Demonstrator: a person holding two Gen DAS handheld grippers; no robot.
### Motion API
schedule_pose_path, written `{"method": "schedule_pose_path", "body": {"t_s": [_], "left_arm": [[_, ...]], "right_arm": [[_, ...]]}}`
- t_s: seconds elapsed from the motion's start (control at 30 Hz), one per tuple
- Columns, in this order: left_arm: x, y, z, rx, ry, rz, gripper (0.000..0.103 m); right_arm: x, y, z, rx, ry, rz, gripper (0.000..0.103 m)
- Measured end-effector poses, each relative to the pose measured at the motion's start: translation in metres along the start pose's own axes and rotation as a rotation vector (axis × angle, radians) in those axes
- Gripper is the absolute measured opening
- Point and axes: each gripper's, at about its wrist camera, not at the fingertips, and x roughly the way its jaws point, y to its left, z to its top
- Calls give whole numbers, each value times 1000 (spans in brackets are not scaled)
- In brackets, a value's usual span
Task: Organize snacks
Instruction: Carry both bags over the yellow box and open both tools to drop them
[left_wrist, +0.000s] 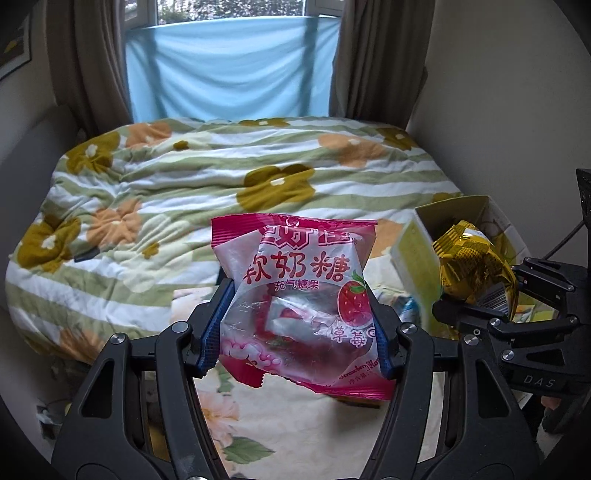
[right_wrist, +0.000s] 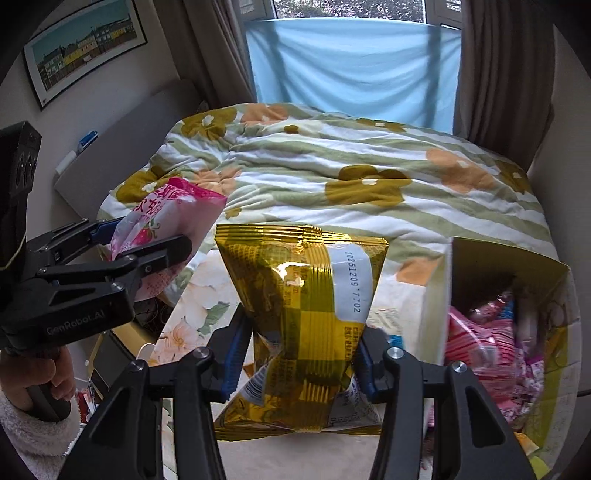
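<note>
My left gripper is shut on a pink strawberry candy bag and holds it upright above a floral cloth. It also shows in the right wrist view at the left. My right gripper is shut on a gold foil snack bag, held up beside an open cardboard box. The gold bag shows in the left wrist view next to the box. Several pink snack packets lie inside the box.
A bed with a green-striped flower quilt fills the space behind. A floral cloth covers the surface below the grippers. Curtains and a blue sheet hang at the window. A framed picture hangs on the left wall.
</note>
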Motion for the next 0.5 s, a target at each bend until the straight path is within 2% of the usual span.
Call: {"method": "schedule_pose_path", "body": {"t_s": [0.33, 0.5], "left_arm": [[26, -155, 12, 61, -1, -111, 60], [46, -226, 11, 102, 12, -165, 60]], "right_arm": [[-70, -129, -41, 97, -52, -107, 46], [-90, -174, -60, 124, -59, -150, 46]]}}
